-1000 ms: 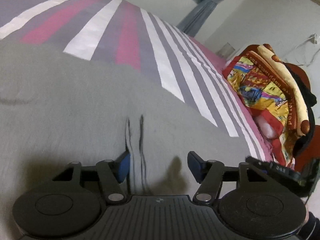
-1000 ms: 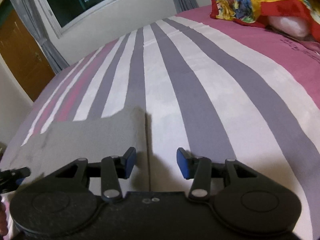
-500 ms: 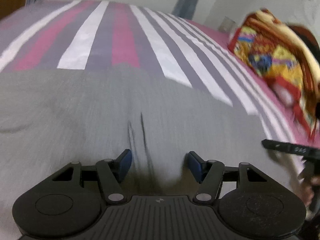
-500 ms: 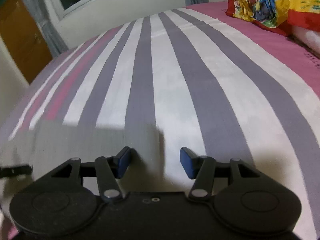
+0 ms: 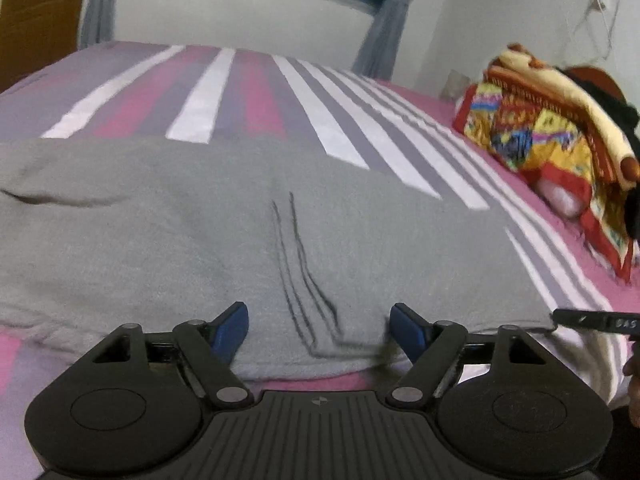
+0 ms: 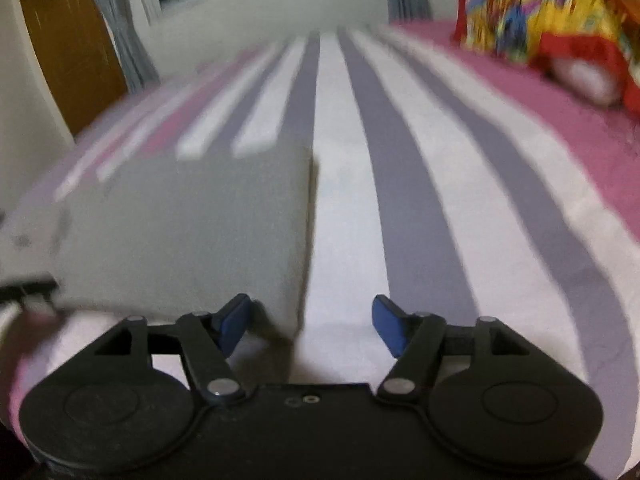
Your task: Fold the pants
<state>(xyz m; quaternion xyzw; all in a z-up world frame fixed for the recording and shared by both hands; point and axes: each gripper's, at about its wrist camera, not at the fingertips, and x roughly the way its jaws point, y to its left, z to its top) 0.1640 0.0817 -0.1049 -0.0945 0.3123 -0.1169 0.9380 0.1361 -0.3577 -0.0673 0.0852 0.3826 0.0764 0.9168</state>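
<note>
We see the pants (image 5: 248, 240) lying flat on the bed (image 5: 224, 92), a grey fleecy slab spread along its near edge. They look soft, limp and light, so we judge they will sag and crease wherever they hang free, and the nap should grip the pads rather than slip. The best holds seem to be the near hem and the right corner, pinching both layers together. Their long axis runs left to right across the stripes, with a straight right edge in the right wrist view (image 6: 308, 232); which end is the waist we cannot tell. The left claw (image 5: 320, 328) stands released, its jaws just widened, cloth between but unpressed. The right claw (image 6: 312, 324), likewise just widened, straddles that right edge without pinching it.
</note>
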